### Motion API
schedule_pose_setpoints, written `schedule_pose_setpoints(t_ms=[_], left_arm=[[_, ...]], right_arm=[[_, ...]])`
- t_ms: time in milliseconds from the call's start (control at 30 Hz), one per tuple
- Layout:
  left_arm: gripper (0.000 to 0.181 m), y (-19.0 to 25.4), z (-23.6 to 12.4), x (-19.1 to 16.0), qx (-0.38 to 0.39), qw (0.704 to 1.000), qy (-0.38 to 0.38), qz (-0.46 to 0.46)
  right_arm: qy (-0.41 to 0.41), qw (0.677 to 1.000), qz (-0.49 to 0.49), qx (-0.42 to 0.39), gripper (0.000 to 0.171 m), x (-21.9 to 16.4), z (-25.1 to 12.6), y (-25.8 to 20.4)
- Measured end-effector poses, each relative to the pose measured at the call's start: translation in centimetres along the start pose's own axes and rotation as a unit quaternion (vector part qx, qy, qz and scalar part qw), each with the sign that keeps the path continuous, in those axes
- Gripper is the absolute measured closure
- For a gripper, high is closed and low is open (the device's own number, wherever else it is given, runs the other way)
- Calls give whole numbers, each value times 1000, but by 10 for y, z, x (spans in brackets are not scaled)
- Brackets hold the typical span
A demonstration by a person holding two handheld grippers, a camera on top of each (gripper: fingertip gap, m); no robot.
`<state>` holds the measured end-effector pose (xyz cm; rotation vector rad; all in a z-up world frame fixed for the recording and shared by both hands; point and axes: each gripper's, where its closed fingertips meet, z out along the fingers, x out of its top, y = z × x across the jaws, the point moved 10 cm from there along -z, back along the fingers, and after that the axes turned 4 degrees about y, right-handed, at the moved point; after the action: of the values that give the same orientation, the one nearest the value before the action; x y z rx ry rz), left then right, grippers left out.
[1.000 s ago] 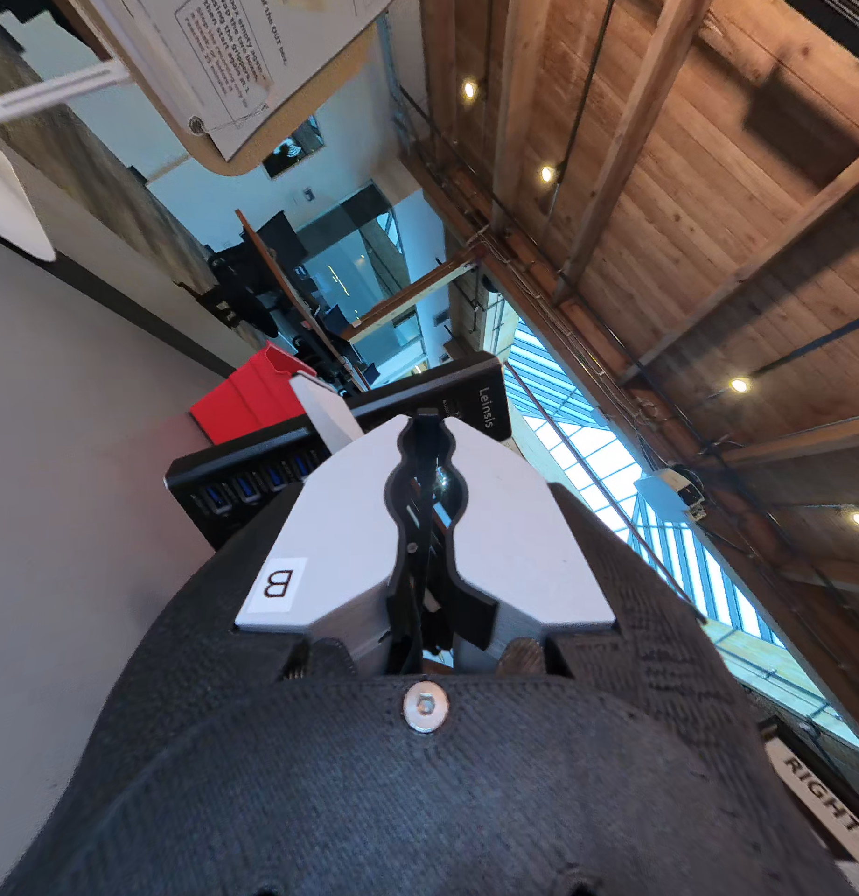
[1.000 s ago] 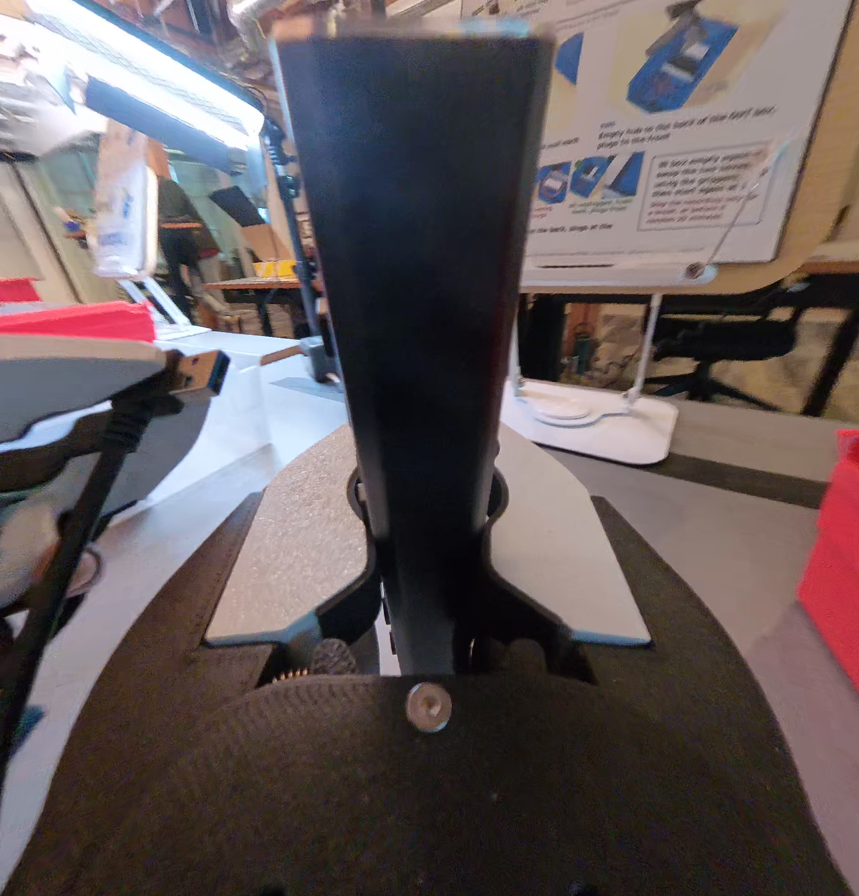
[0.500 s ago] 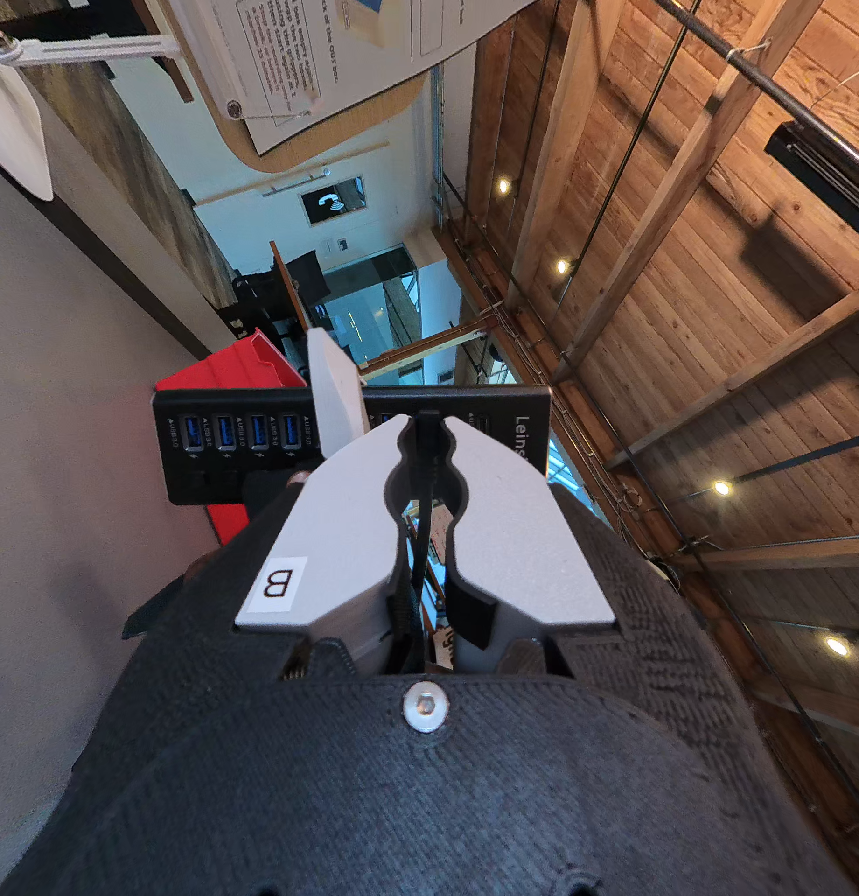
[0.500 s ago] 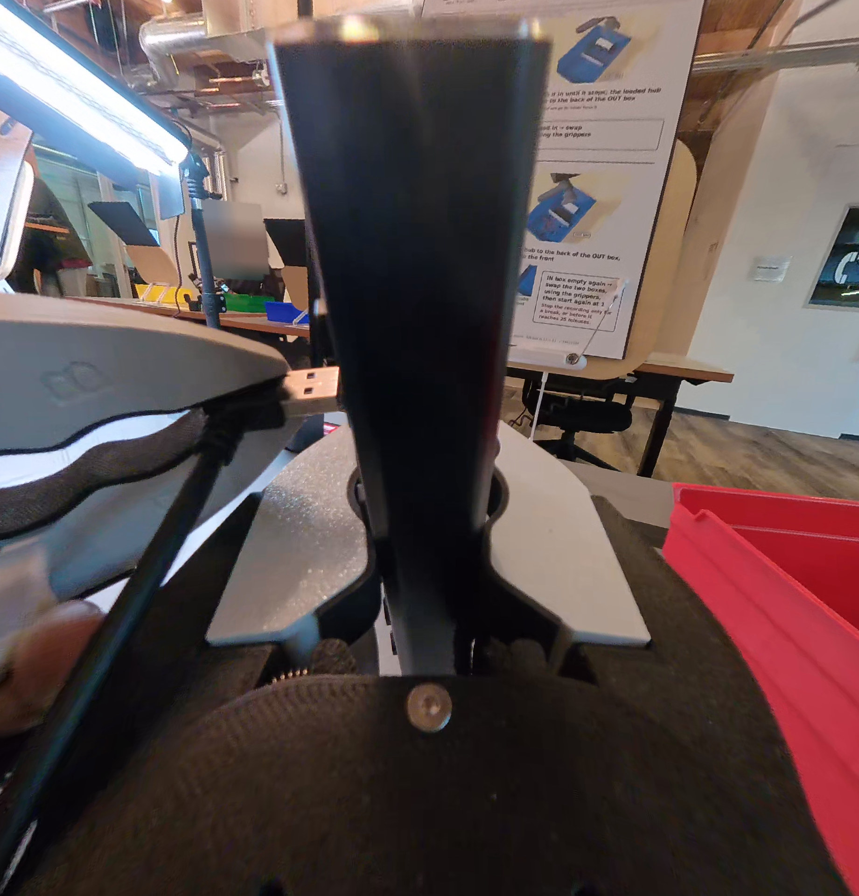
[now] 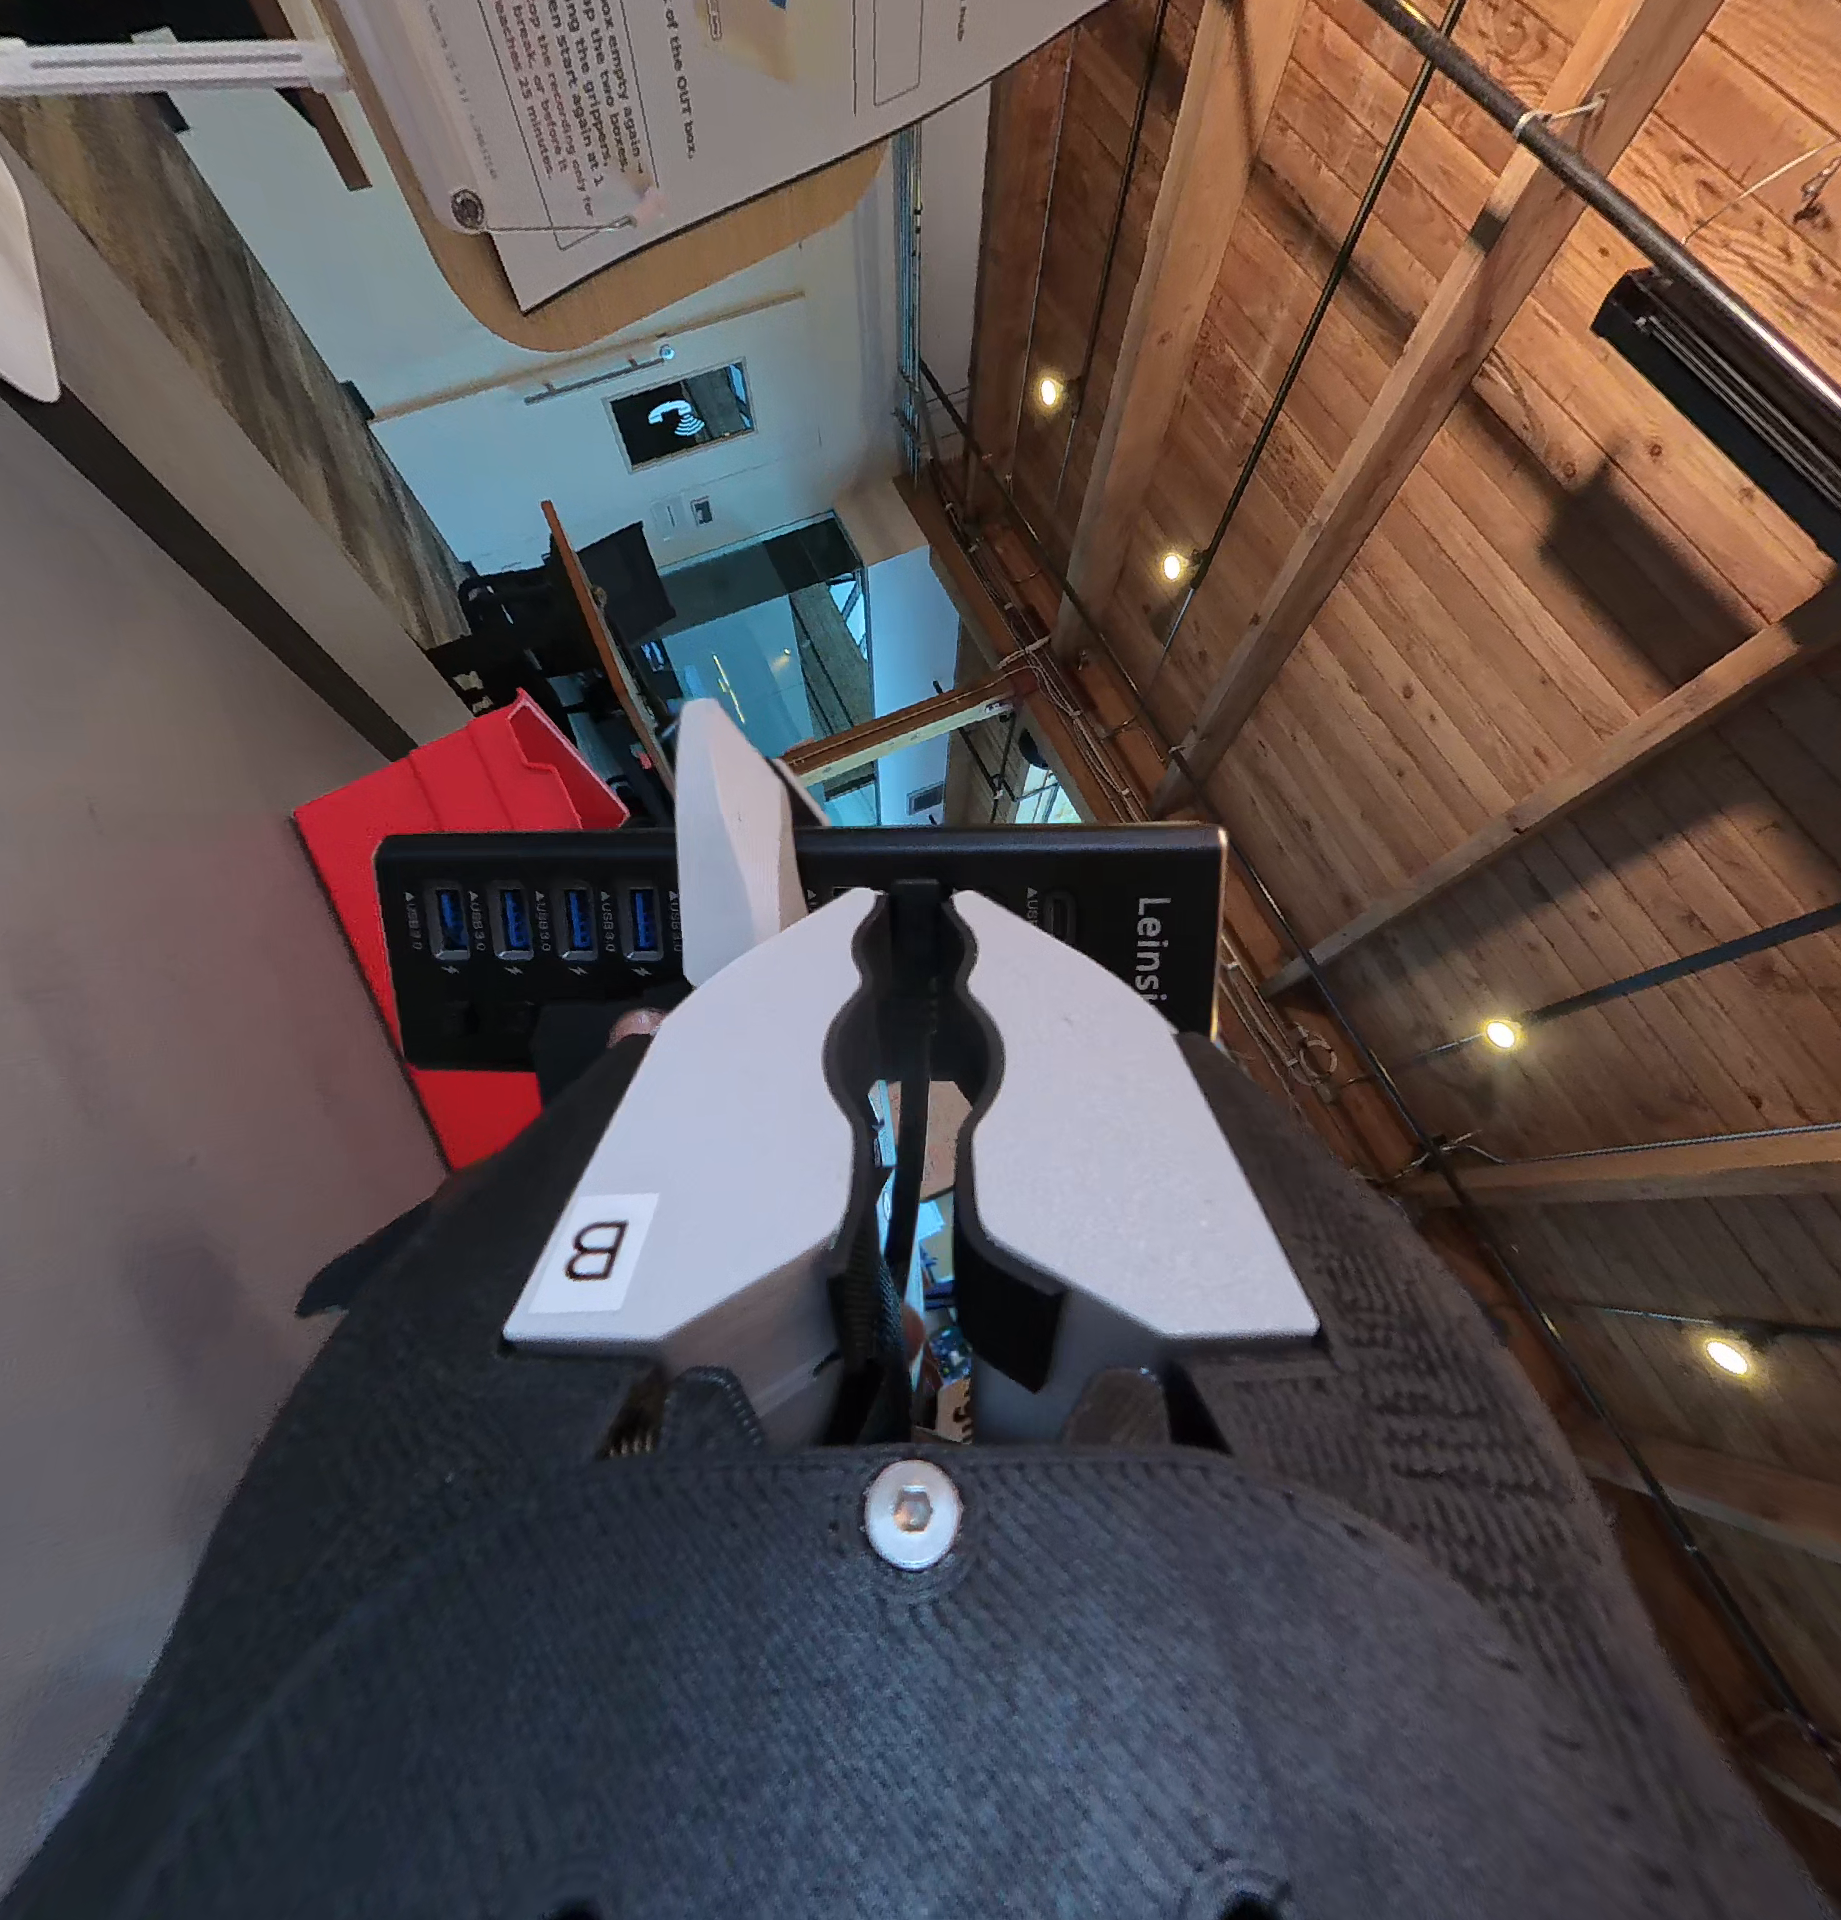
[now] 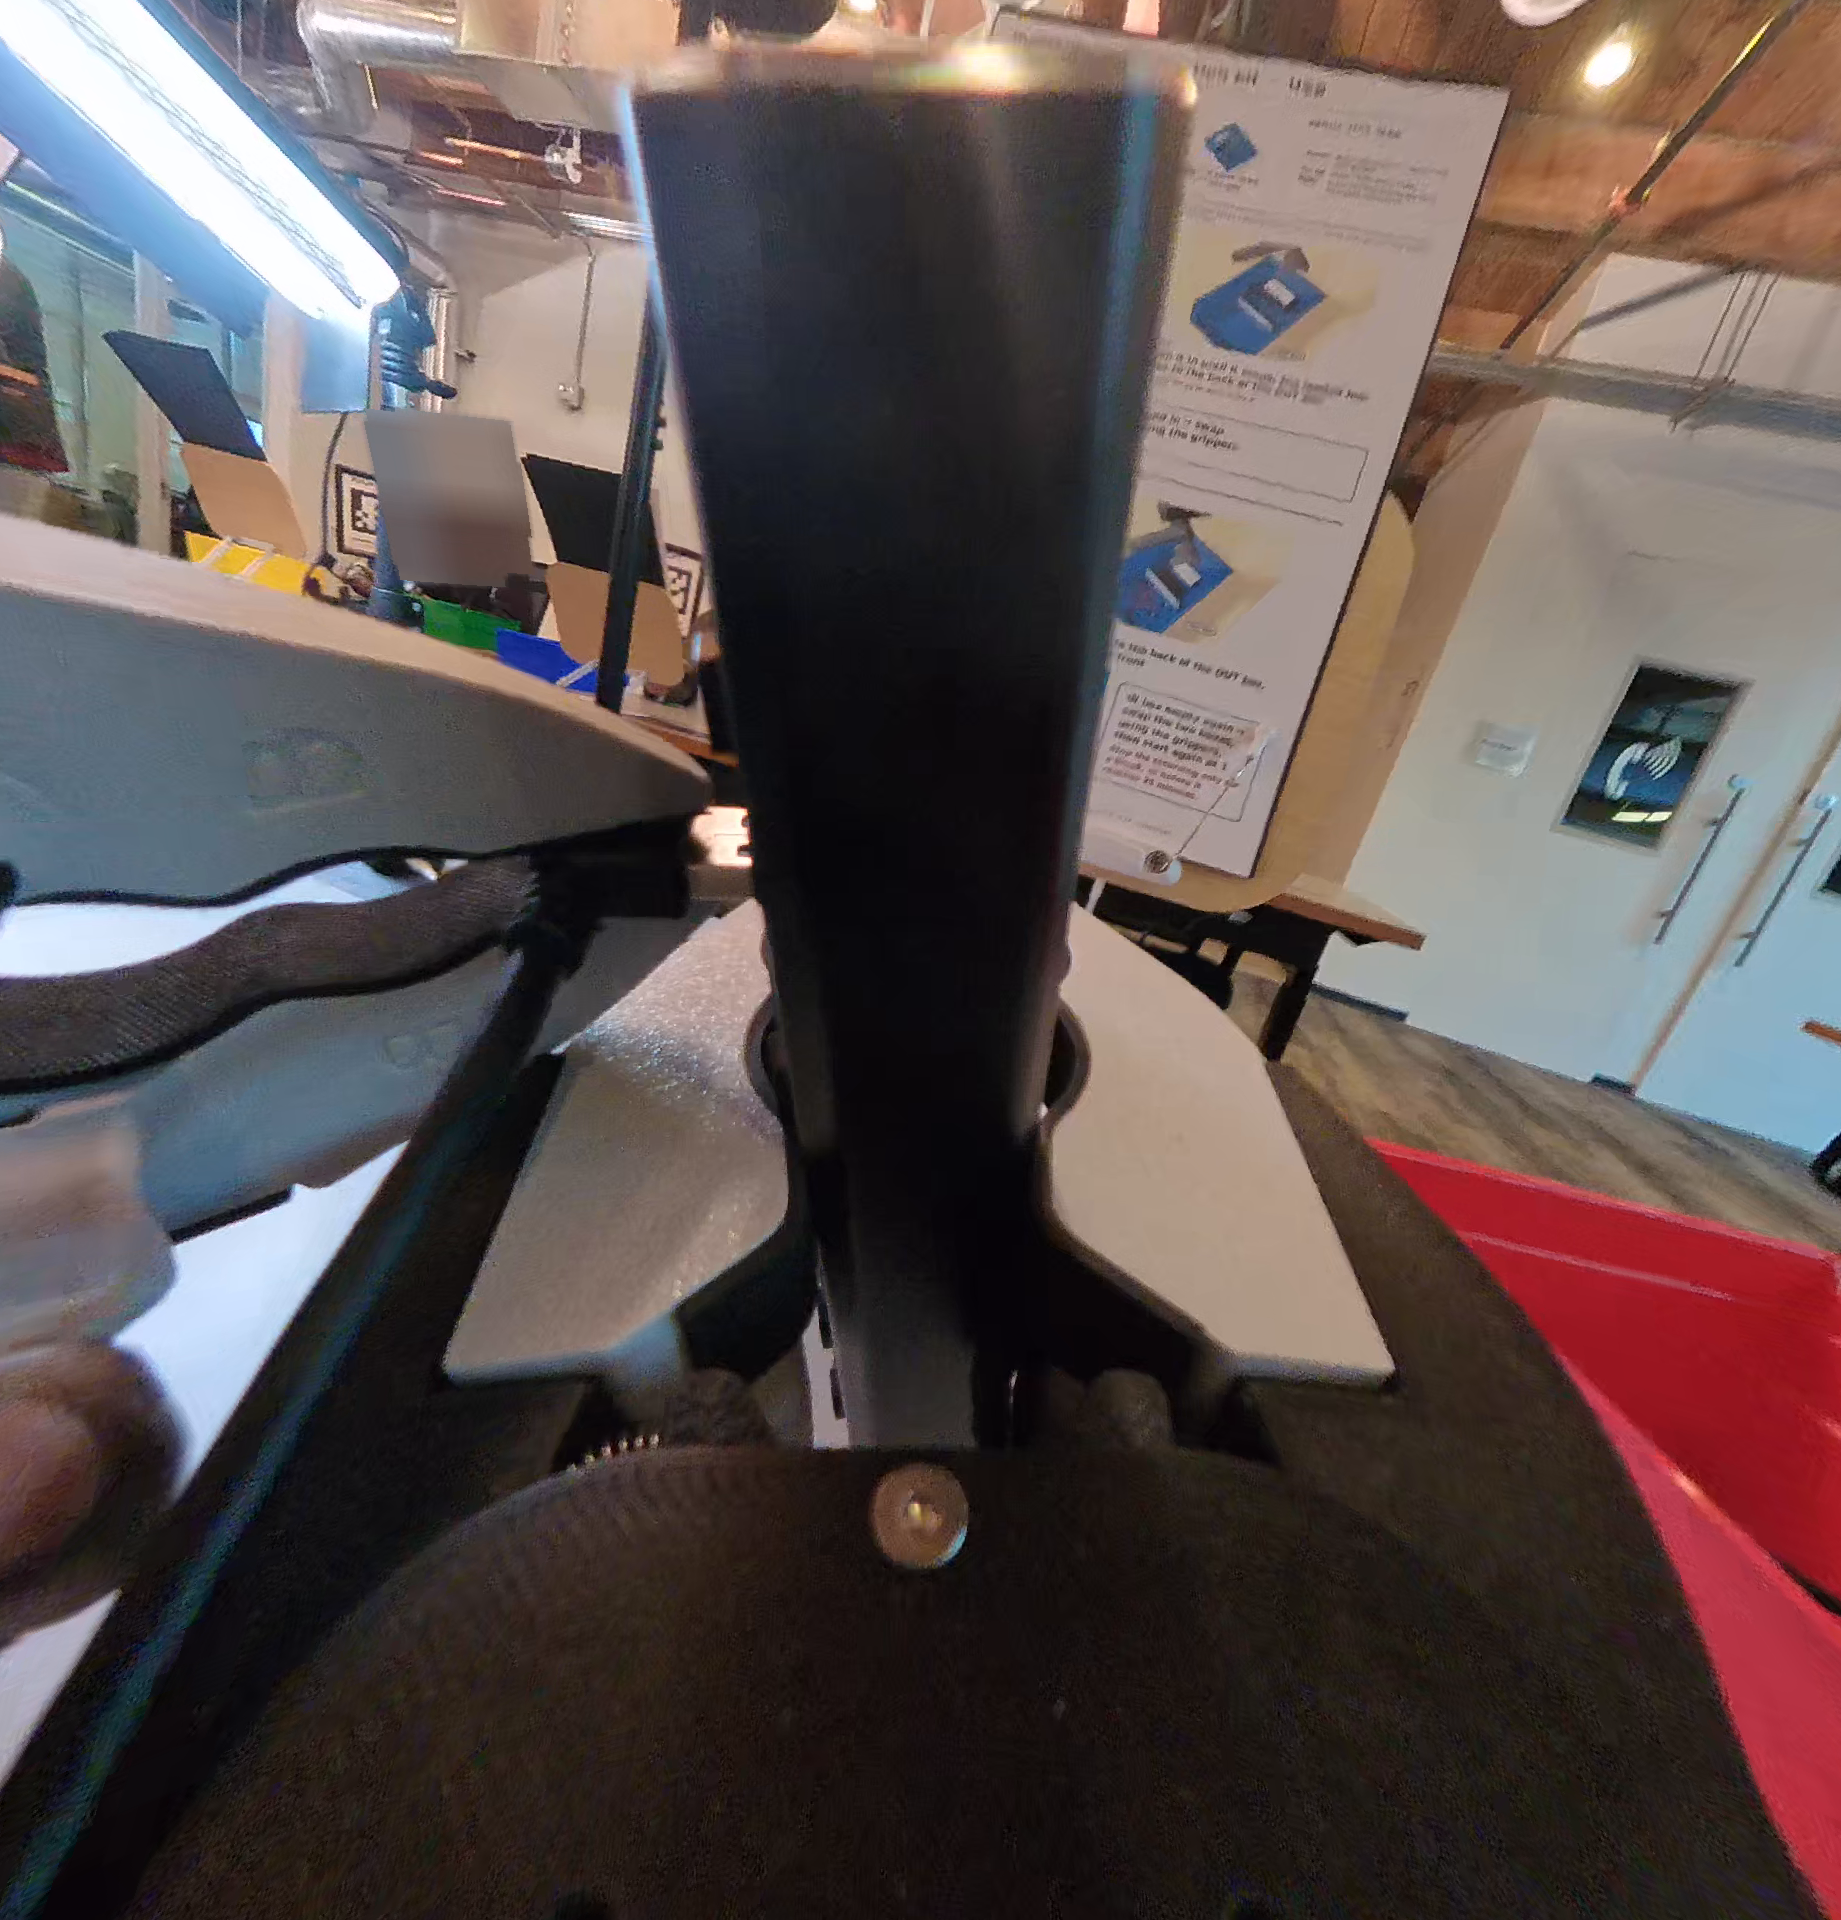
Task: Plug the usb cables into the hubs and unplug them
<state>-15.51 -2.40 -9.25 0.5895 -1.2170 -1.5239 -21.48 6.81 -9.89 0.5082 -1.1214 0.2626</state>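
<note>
My right gripper is shut on a black USB hub and holds it upright in the air. In the left wrist view the hub lies across the frame with a row of blue ports facing me, and a white finger of the right gripper clamps it. My left gripper is shut on the black plug of a USB cable. The plug's metal tip meets the hub's port face; how far in it is, I cannot tell. The left gripper reaches in from the left.
A red bin stands behind the hub, and it shows at the lower right in the right wrist view. A grey tabletop is at the left. A poster board on a stand is behind. A person's hand is at the lower left.
The left gripper has carried the plug to the hub: a second ago it hung apart to the left, now its tip is at the port face. The hub has turned square to the left gripper.
</note>
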Motion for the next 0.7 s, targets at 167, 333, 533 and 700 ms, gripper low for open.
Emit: schedule_pose_setpoints(t_ms=[167, 333, 533, 700], left_arm=[[172, 7, 0, 1, -22, 999, -20, -23], [172, 9, 0, 5, -40, 998, -48, 5], [172, 13, -2, 12, -53, 991, -121, -1], [172, 21, -8, 12, -66, 992, -109, 5]], right_arm=[[39, 998, -36, 19, 129, 9, -5, 0], [50, 997, -37, 54, 132, 12, -7, 0], [62, 990, -57, 110, 131, 18, -12, 3], [67, 989, -81, 107, 132, 29, -15, -1]])
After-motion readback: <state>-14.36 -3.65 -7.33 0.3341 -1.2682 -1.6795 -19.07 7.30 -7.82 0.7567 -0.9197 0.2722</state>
